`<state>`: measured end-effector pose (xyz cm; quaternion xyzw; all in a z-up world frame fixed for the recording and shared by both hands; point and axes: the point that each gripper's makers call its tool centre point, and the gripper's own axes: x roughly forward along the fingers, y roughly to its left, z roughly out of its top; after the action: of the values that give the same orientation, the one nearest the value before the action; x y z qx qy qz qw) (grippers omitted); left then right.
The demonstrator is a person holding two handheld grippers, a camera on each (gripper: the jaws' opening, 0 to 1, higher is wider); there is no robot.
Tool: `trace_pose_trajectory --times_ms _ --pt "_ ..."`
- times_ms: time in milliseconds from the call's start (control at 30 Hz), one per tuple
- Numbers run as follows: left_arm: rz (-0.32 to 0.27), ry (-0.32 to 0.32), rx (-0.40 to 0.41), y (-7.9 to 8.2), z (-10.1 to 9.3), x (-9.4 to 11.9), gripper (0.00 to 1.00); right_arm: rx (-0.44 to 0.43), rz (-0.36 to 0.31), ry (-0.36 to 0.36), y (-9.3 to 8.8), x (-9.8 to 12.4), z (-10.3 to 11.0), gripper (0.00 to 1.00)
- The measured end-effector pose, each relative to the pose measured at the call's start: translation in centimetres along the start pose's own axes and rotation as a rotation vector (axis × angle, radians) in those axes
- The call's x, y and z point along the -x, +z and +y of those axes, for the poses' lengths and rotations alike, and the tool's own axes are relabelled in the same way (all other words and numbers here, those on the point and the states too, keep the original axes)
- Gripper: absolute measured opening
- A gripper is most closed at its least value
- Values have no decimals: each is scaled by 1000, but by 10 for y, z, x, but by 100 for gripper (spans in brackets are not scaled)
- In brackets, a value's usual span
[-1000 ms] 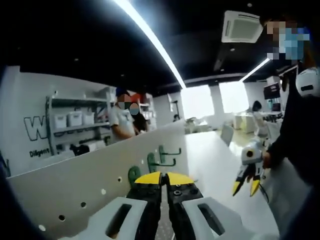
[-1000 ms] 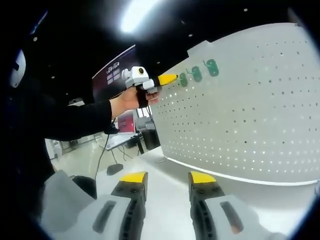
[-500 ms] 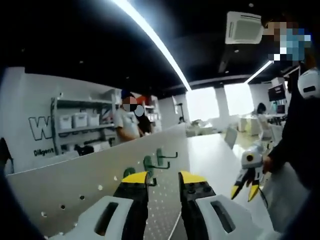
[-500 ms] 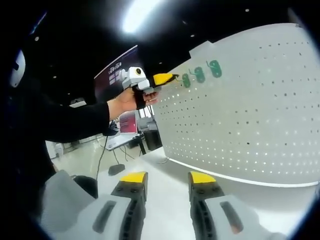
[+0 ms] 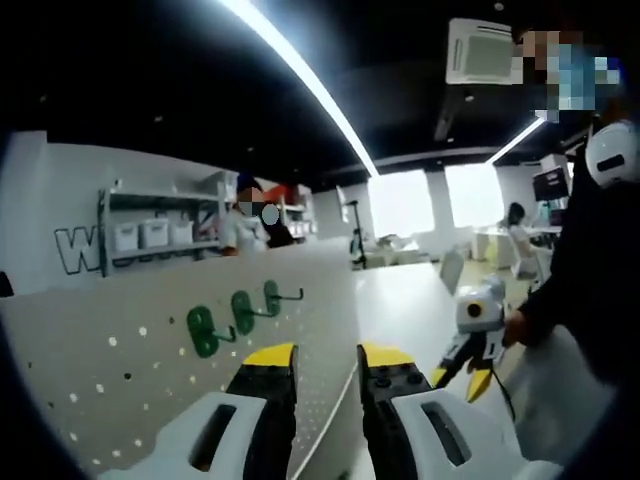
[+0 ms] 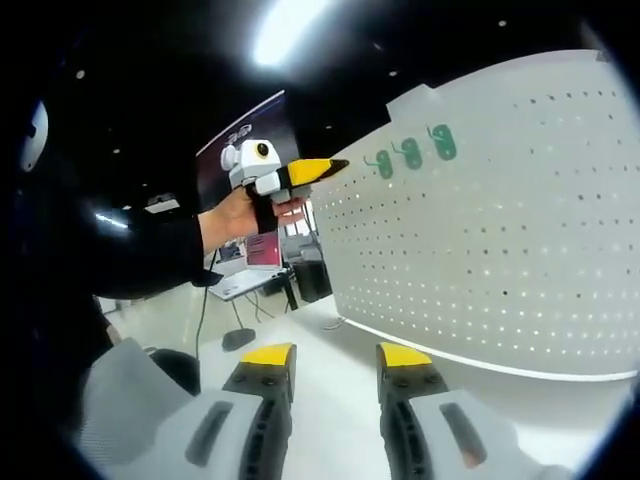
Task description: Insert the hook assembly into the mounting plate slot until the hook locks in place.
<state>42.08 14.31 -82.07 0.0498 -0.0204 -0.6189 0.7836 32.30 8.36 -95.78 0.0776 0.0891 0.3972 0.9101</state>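
Observation:
A white pegboard plate (image 5: 120,370) stands upright on the left in the left gripper view, and three green hooks (image 5: 243,312) hang side by side near its top edge. My left gripper (image 5: 327,357) is open and empty, a short way back from the hooks and to their right. In the right gripper view the same pegboard (image 6: 520,240) rises on the right with the green hooks (image 6: 411,153) at its upper left. There the left gripper (image 6: 335,167), held in a hand, points at them from the left without touching. My right gripper (image 6: 335,355) is open and empty, low above the table.
A white table (image 5: 400,290) runs beside the pegboard. The right gripper (image 5: 460,378) hangs over its near right side in a hand with a dark sleeve (image 5: 590,270). A person (image 5: 245,215) and shelves with boxes (image 5: 150,235) are behind the pegboard.
My left gripper was shut close to the hooks, then opened and drew back from them. The hooks stay on the pegboard. The right gripper has hardly moved.

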Motion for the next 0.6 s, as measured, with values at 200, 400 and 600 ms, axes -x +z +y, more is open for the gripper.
trace_pose_trajectory --times_ms 200,400,600 --pt "6 6 38 -12 -16 5 24 6 -2 11 1 -1 4 30" --pt "-17 21 80 -23 -33 11 23 15 0 21 2 -2 7 29" --pt "-4 29 129 -45 -53 13 24 22 5 27 1 -2 9 29"
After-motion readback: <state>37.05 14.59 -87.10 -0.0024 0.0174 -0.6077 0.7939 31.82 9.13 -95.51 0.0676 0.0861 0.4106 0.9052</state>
